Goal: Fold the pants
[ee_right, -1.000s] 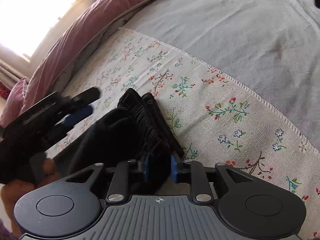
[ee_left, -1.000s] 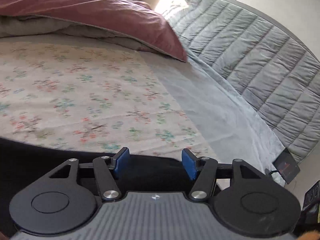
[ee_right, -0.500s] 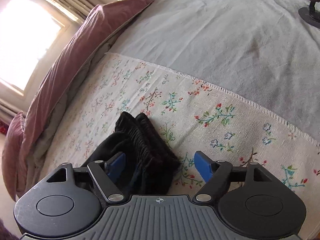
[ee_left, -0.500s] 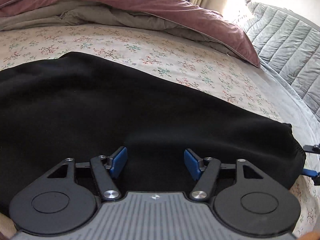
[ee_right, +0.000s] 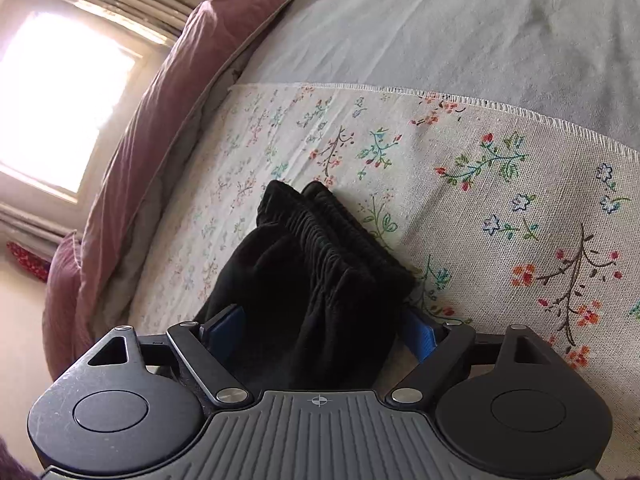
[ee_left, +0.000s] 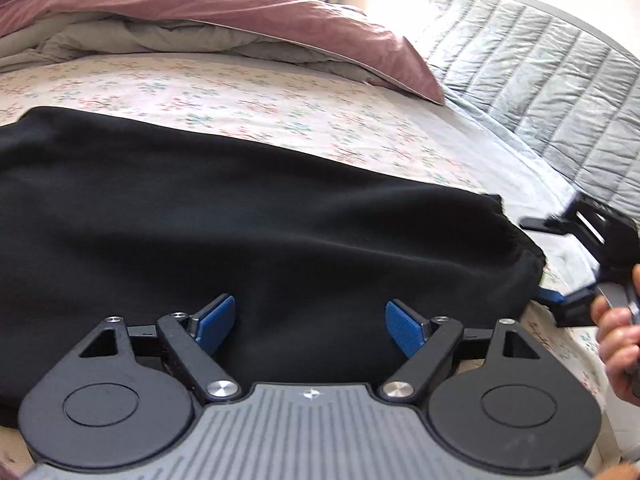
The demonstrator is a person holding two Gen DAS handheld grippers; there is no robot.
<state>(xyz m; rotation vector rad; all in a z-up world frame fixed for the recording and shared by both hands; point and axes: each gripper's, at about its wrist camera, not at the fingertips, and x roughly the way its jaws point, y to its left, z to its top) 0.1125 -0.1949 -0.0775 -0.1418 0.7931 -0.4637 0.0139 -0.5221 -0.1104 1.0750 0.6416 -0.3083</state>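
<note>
Black pants point(ee_left: 240, 220) lie lengthwise across the floral sheet point(ee_left: 280, 120), doubled over. My left gripper point(ee_left: 309, 312) hovers over their near edge. Its jaws are opening wide, with cloth under them and nothing pinched. In the right wrist view the gathered elastic waistband point(ee_right: 320, 236) lies stacked in two layers. My right gripper point(ee_right: 324, 326) straddles that end of the pants point(ee_right: 304, 300). Its jaws are opening, and the cloth sits loosely between the blue pads point(ee_right: 420, 334). The right gripper point(ee_left: 592, 264) and the hand point(ee_left: 616, 336) holding it show at the right edge of the left view.
A mauve duvet point(ee_left: 240, 8) over grey bedding runs along the far side of the bed. A grey quilted cover point(ee_left: 540, 80) rises at the right. A plain grey sheet point(ee_right: 460, 32) lies beyond the stitched edge of the floral sheet point(ee_right: 500, 200). A bright window point(ee_right: 60, 92) is at left.
The left gripper swung from bare bed to over the pants and its jaws widened. The right gripper let go of the waistband end and spread wide. The left gripper left the right view.
</note>
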